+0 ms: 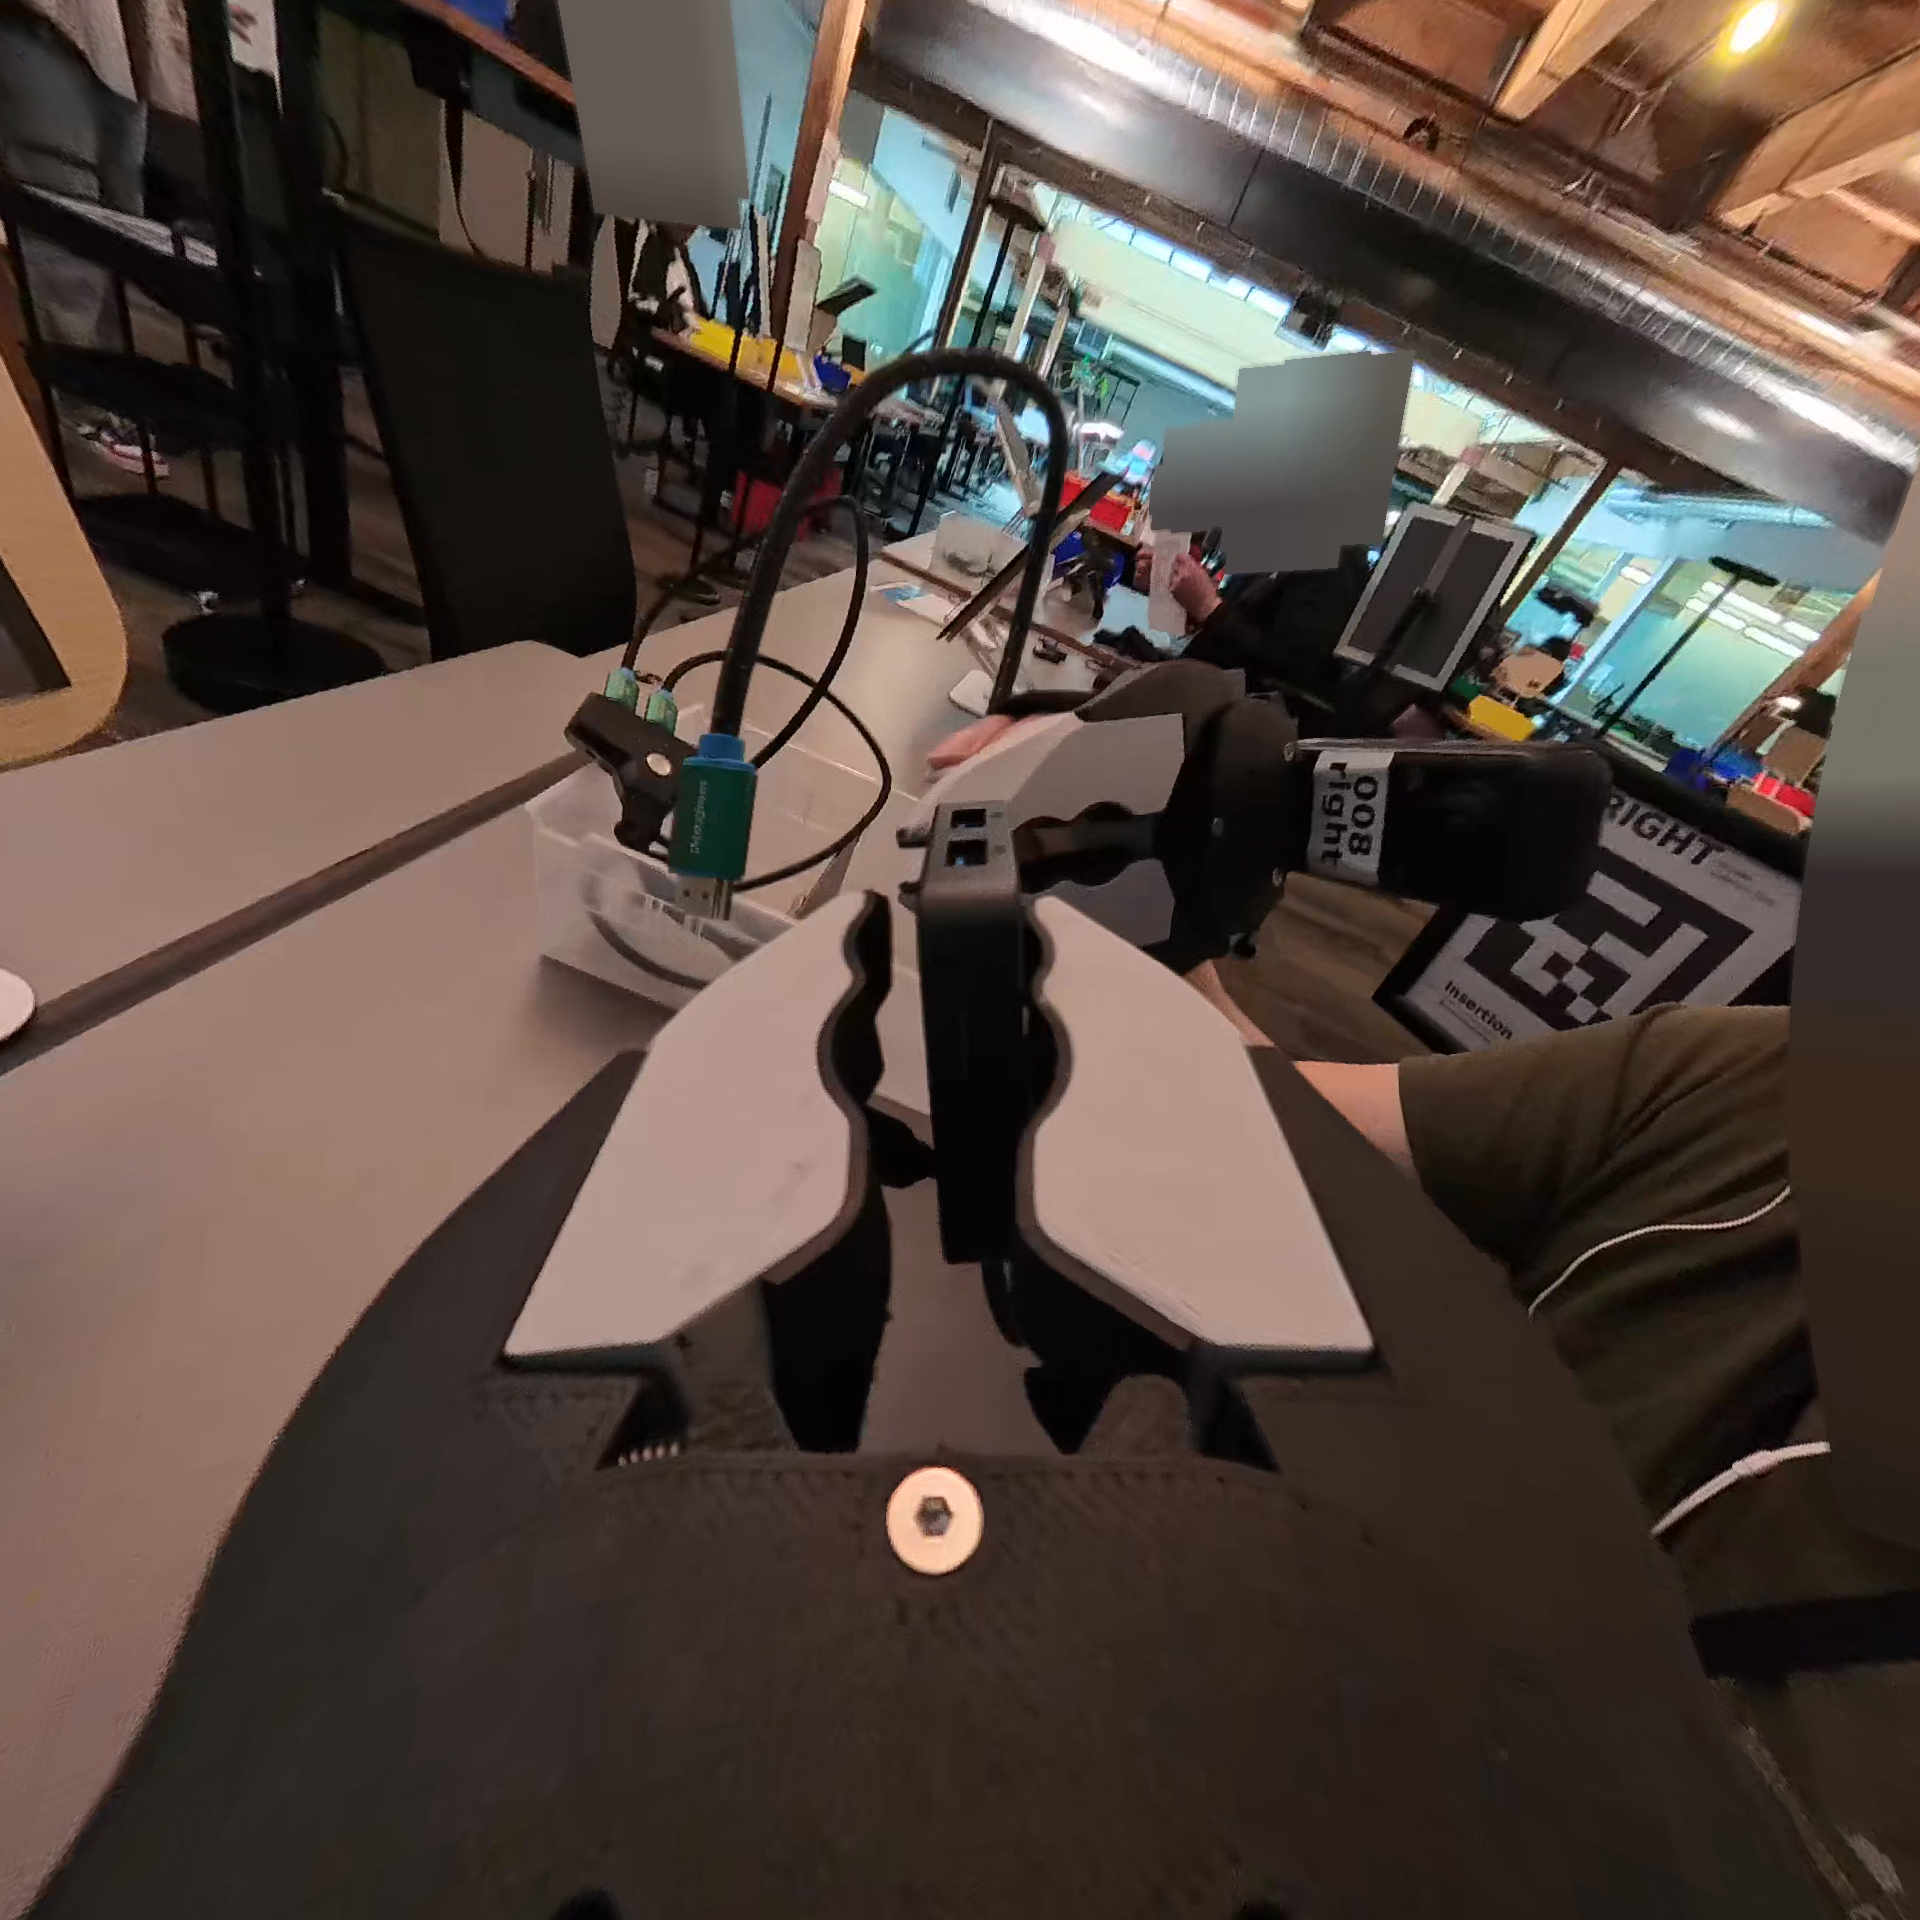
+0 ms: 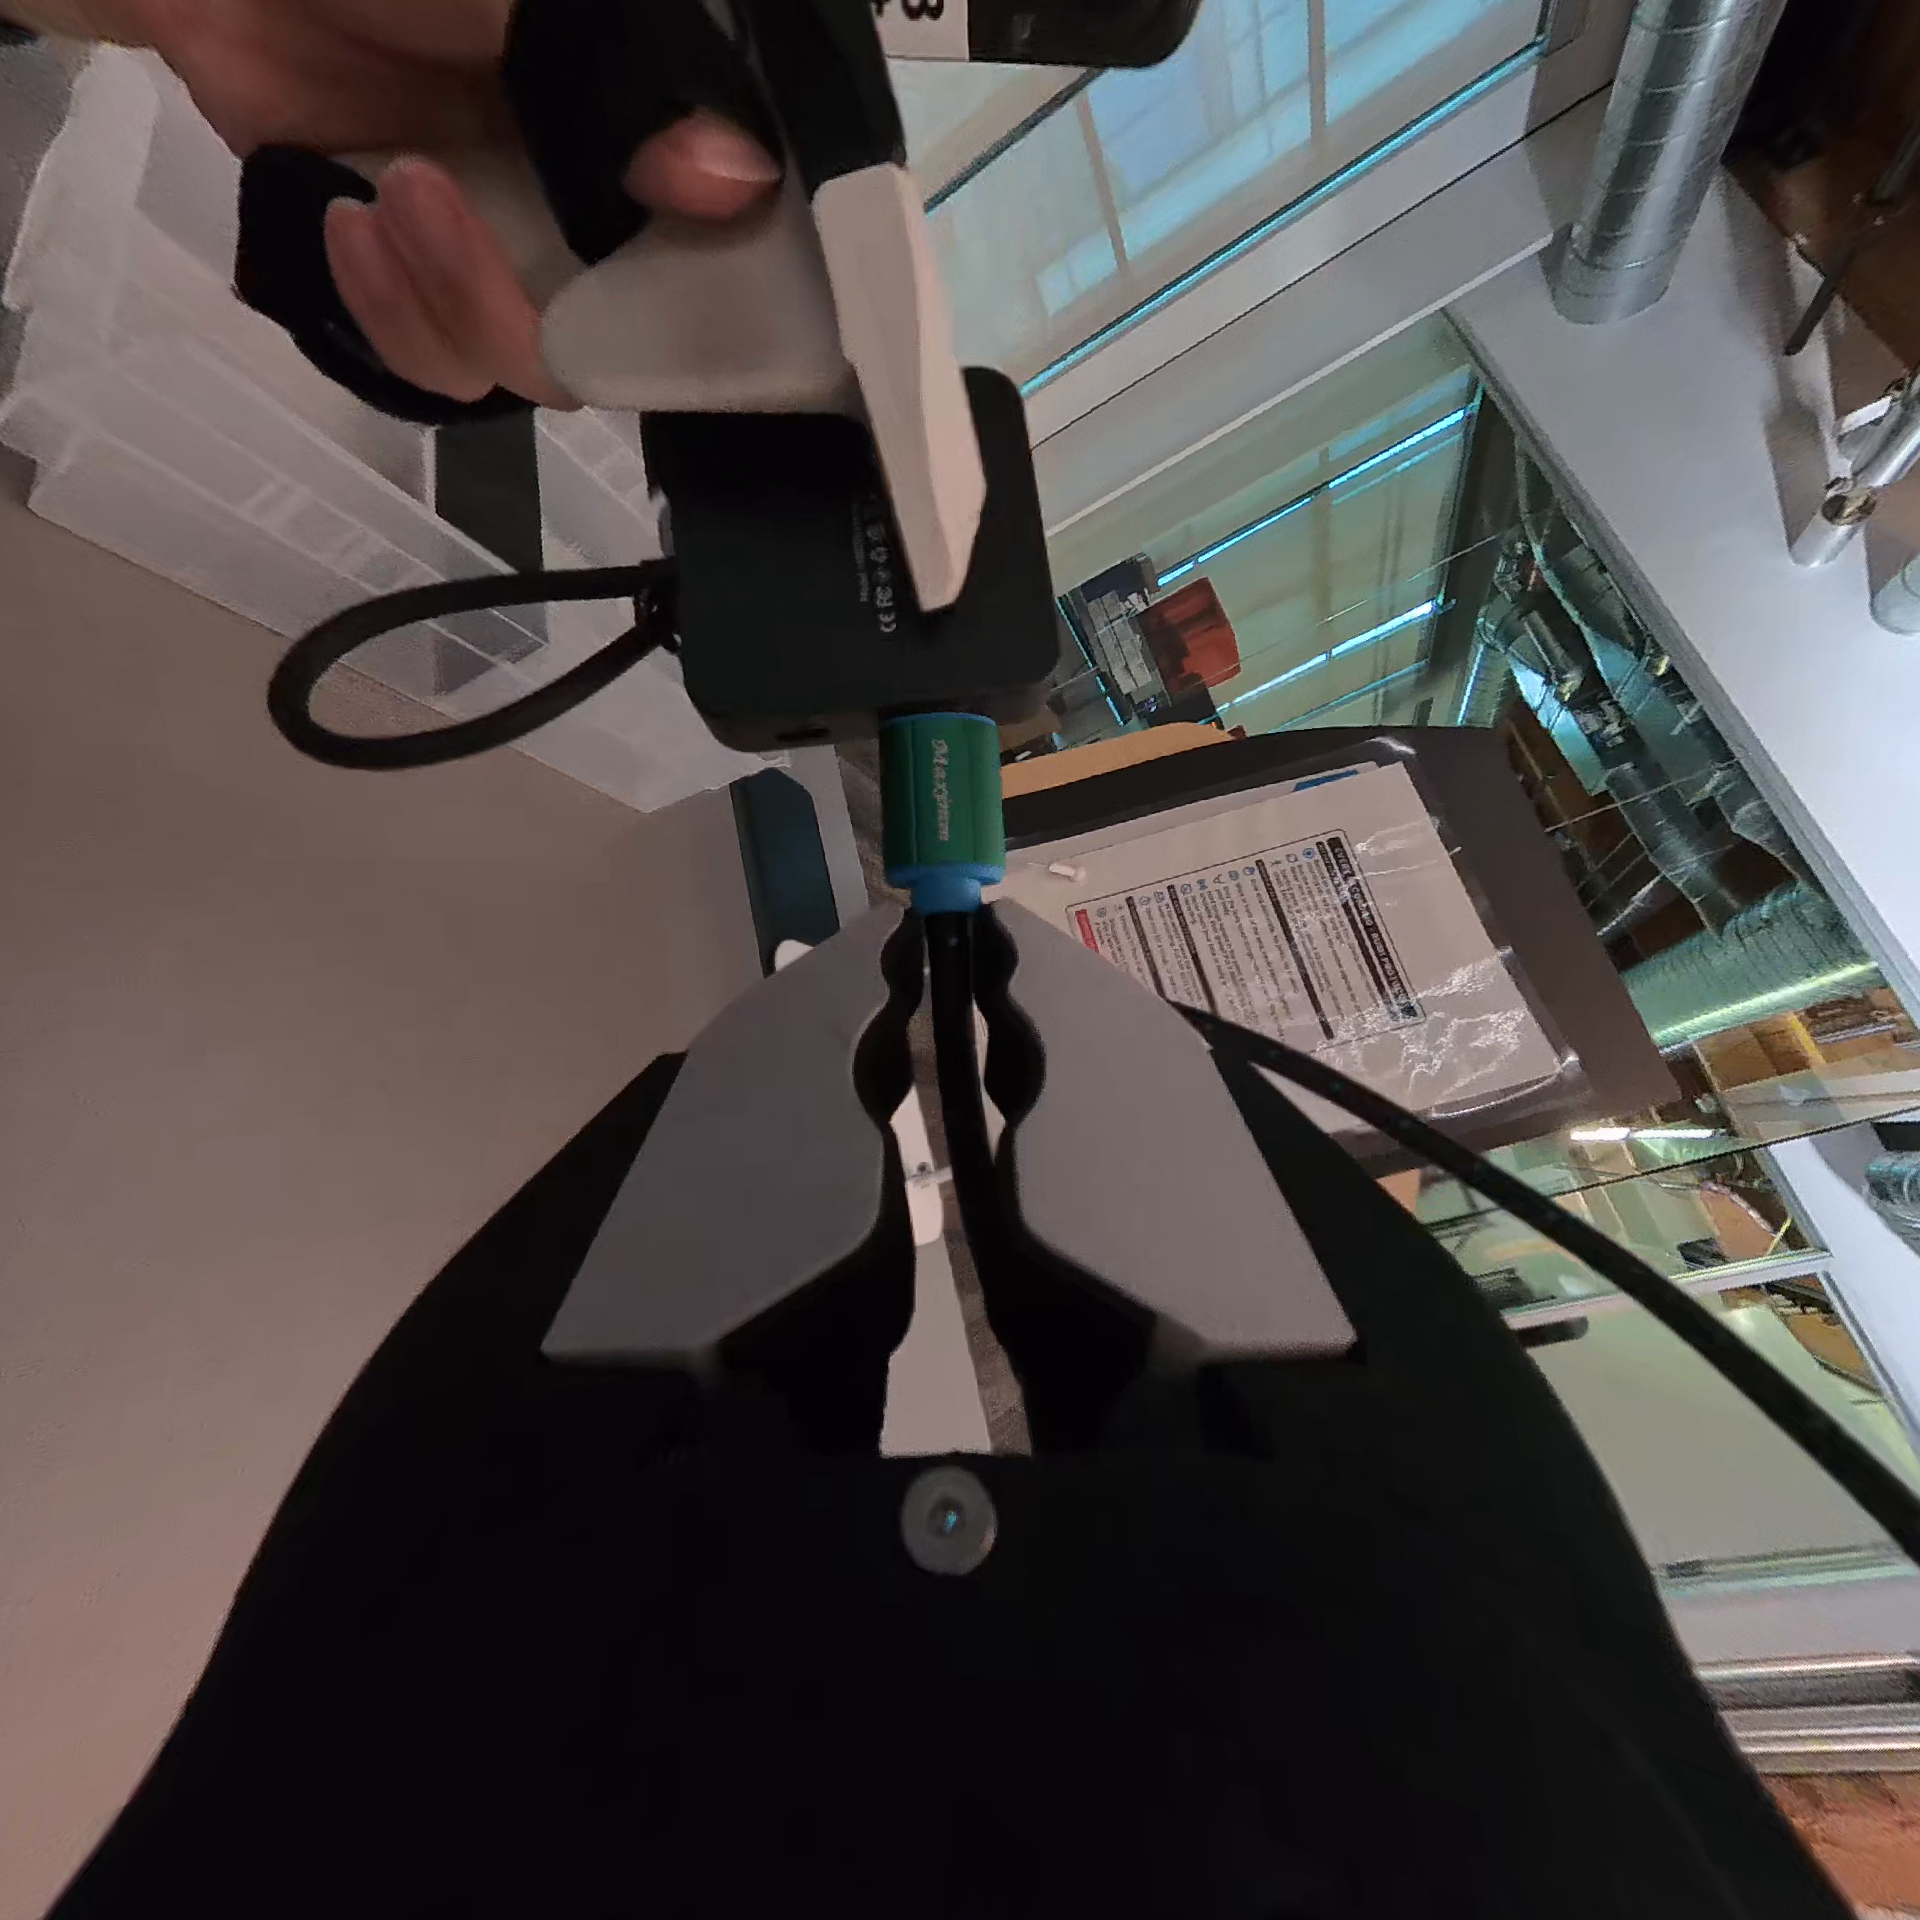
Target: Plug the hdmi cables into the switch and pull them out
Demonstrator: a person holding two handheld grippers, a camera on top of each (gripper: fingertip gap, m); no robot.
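My left gripper (image 1: 961,914) is shut on the black switch (image 1: 971,997) and holds it upright above the grey table (image 1: 260,987). The switch's far end shows two ports. In the right wrist view, my right gripper (image 2: 945,925) is shut on the black HDMI cable (image 2: 951,1039) just behind its green plug (image 2: 940,800). The plug's front end sits against the edge of the switch (image 2: 862,623), with no metal tip showing. The left gripper (image 2: 904,416) clamps the switch there. The cable arcs over, and its other green plug (image 1: 712,821) hangs free. The right gripper (image 1: 997,821) sits behind the switch.
A clear plastic box (image 1: 644,914) stands on the table under the hanging plug. A black adapter with two green plugs (image 1: 623,727) hangs beside it. A marker sign (image 1: 1590,956) and a person's sleeve (image 1: 1558,1195) are at the right. Clear bins (image 2: 208,468) and a laminated sheet (image 2: 1299,935) show behind.
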